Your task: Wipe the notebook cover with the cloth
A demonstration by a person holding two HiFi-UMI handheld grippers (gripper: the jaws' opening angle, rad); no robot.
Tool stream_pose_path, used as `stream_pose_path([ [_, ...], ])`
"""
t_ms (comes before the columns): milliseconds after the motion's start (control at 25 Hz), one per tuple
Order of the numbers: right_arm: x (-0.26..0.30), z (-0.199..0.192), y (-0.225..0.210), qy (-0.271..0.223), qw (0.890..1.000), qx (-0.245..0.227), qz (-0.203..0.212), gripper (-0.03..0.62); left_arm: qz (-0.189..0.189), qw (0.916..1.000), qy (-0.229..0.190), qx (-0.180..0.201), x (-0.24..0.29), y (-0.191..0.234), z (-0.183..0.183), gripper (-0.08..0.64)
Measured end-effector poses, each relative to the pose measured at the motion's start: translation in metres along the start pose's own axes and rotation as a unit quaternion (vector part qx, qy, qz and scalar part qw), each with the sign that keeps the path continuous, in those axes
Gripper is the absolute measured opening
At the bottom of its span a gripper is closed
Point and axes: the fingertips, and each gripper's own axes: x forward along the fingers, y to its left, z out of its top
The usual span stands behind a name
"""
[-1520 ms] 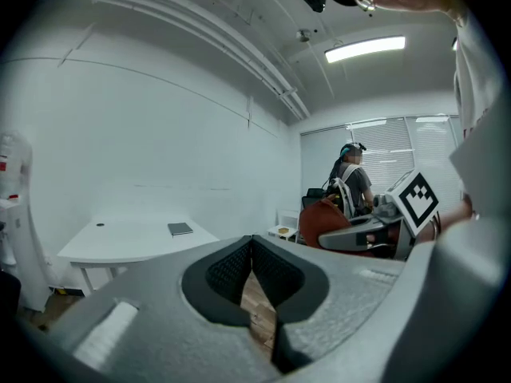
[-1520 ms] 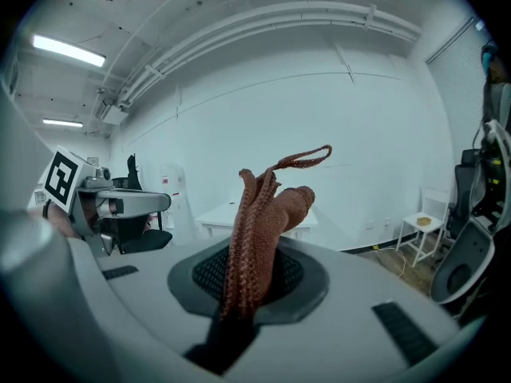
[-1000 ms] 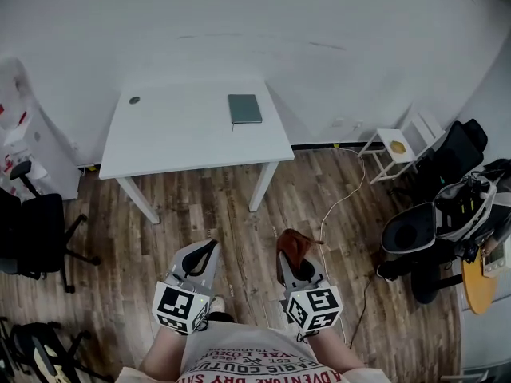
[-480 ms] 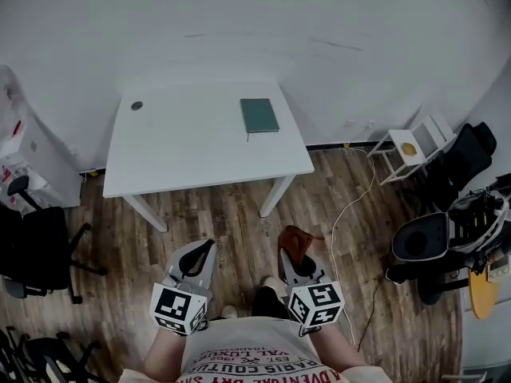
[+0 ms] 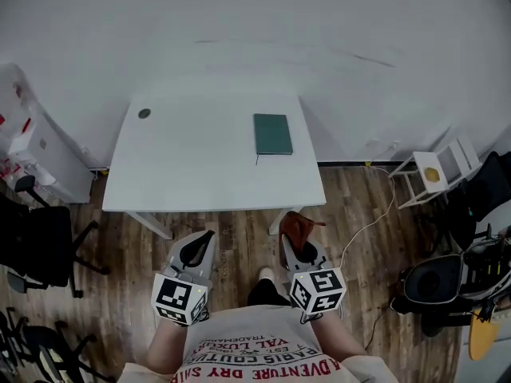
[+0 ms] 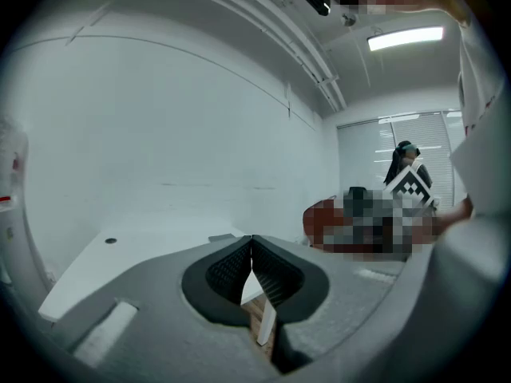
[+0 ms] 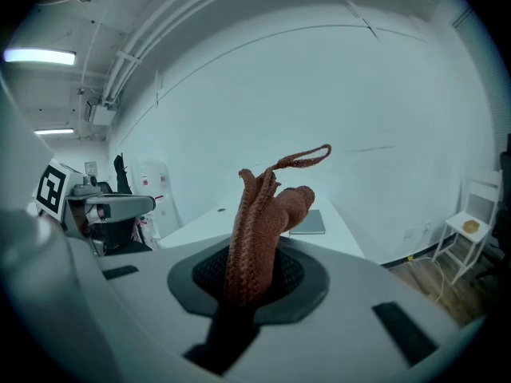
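R hand-held gripper (image 5: 302,248): jaws are clamping on the cloth (image 7: 262,214). It is hovering over the floor (image 5: 239,246), near the front edge of the table (image 5: 200,166), toward the table's R end.
L hand-held gripper (image 5: 197,248): jaws are pressing together w/ nothing btw. them. It is hovering level w/ the R one, also over the floor, well apart from the notebook (image 5: 273,133).
Cloth: reddish-brown knit, is standing up bunched out of the R jaws. A thin loop is curling off its top.
Notebook: dark green, closed, is lying flat on the table's R-rear part, near the wall. A thin strand is sticking out at its near L corner. No hand-held gripper is touching it.
Table: white, is standing against the wall. It is carrying the notebook and a small dark disc (image 5: 144,113) near its L-rear corner.
Floor: wood planks, is showing below both hand-held grippers.
Surroundings: a black office chair (image 5: 36,242) and a white cabinet (image 5: 48,154) are standing at L. A small white stand (image 5: 437,170) w/ a yellow item on it is standing at R.
Person: is standing in front of the table, w/ a shirt (image 5: 255,357) w/ red print showing at the bottom of the head view.
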Motion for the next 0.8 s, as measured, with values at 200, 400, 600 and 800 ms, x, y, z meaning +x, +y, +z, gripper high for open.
stream_pose_path([
  [200, 0.047, 0.032, -0.069, 0.0, 1.0, -0.009, 0.025, 0.067, 0.029, 0.9996, -0.005, 0.002, 0.077, 0.004, 0.022, 0.011],
  [400, 0.092, 0.048, -0.115, 0.009, 0.998, -0.029, 0.047, 0.067, 0.037, 0.9993, -0.004, 0.002, 0.148, 0.01, 0.03, 0.011],
  [600, 0.117, 0.048, -0.153, 0.025, 0.998, -0.024, 0.051, 0.067, 0.037, 0.9992, 0.012, -0.004, 0.197, 0.011, 0.02, 0.011],
  [800, 0.145, 0.038, -0.173, 0.061, 0.997, -0.017, 0.05, 0.069, 0.03, 0.9978, 0.055, -0.023, 0.232, 0.024, -0.006, 0.011],
])
